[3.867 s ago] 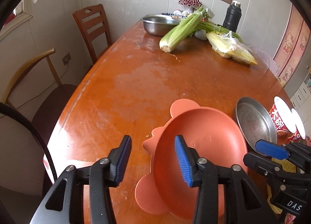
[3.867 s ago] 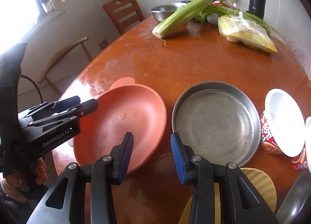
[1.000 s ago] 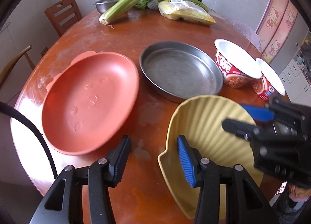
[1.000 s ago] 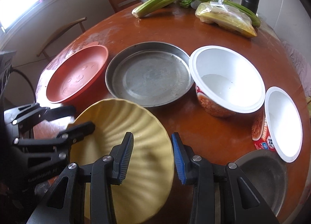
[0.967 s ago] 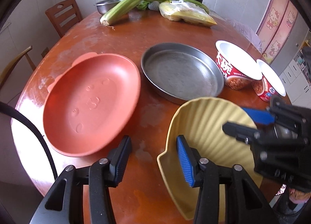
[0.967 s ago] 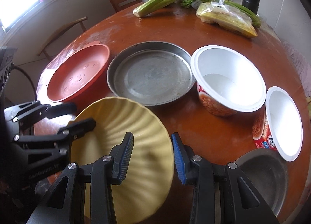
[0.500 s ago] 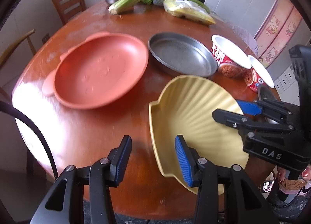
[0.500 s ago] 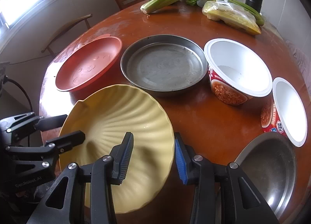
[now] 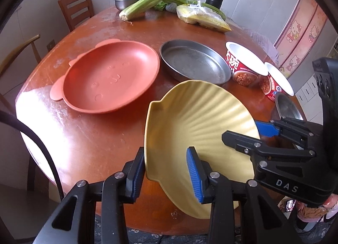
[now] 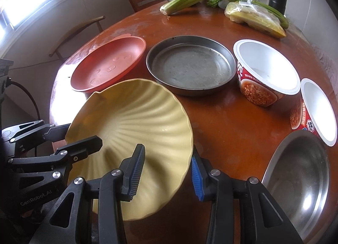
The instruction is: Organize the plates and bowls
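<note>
Two hand-held grippers [image 9: 166, 175] [image 10: 168, 172] clamp opposite rims of a ribbed, shell-shaped yellow plate [image 10: 135, 121].

Yellow scalloped plate [image 10: 135, 117] tilted, raised off the bench, apparently clear of it. Orange bear-eared plate [image 9: 109, 77] flat at left; round steel pan [image 9: 194, 62] just beside it. Two white paper bowls [image 10: 266, 72], then steel bowl [image 10: 300, 176] at right edge.

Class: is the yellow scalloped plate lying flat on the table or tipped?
Tipped: the yellow scalloped plate slants, its near edge beyond the brown wooden table edge.
</note>
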The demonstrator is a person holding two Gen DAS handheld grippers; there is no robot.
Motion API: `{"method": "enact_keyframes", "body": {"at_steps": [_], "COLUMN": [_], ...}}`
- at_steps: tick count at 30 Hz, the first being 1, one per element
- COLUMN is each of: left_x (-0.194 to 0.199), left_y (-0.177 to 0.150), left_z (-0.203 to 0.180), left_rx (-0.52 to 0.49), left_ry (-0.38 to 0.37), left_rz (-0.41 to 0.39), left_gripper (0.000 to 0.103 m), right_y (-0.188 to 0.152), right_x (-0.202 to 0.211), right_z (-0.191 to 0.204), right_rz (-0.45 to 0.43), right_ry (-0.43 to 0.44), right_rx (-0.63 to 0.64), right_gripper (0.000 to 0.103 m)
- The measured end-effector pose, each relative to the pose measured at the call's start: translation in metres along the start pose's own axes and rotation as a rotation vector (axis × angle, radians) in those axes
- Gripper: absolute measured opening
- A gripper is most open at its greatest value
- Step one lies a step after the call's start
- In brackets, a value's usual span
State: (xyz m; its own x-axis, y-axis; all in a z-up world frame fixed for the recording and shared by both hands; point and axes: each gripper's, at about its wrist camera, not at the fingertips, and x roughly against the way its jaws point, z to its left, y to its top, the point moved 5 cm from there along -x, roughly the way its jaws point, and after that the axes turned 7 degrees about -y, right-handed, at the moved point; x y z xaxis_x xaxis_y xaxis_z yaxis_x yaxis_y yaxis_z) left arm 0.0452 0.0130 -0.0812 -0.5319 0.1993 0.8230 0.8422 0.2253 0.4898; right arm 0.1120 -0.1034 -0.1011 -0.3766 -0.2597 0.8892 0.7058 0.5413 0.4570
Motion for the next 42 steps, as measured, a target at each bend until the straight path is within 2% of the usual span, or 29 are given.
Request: {"method": "enact_keyframes", "body": {"at_steps": [9,23,34,42], "left_x": [0.022,0.052,0.053,0.045], "left_y": [0.019,0.073,0.109,0.121], "left_z": [0.009,0.044,0.089,0.117], "left_rx": [-0.022,-0.039,-0.025,0.008], "left_ry": [0.005,0.024,0.049,0.045], "left_rz": [-0.055,-0.123,-0.121,-0.106], "left_gripper": [0.039,0.039,0.039,0.039], "right_y": [0.019,0.087,0.138,0.154], "right_x": [0.022,0.037,0.017,-0.007], "right_z": [0.010,0.036,0.065,0.081], "right_rz": [-0.058,-0.112,-0.097,-0.055], "right_ry": [0.017,0.020,0.024,0.021], "right_rx": [-0.016,-0.018,-0.002,0.000], "right_gripper": [0.044,0.044,0.044,0.044]}}
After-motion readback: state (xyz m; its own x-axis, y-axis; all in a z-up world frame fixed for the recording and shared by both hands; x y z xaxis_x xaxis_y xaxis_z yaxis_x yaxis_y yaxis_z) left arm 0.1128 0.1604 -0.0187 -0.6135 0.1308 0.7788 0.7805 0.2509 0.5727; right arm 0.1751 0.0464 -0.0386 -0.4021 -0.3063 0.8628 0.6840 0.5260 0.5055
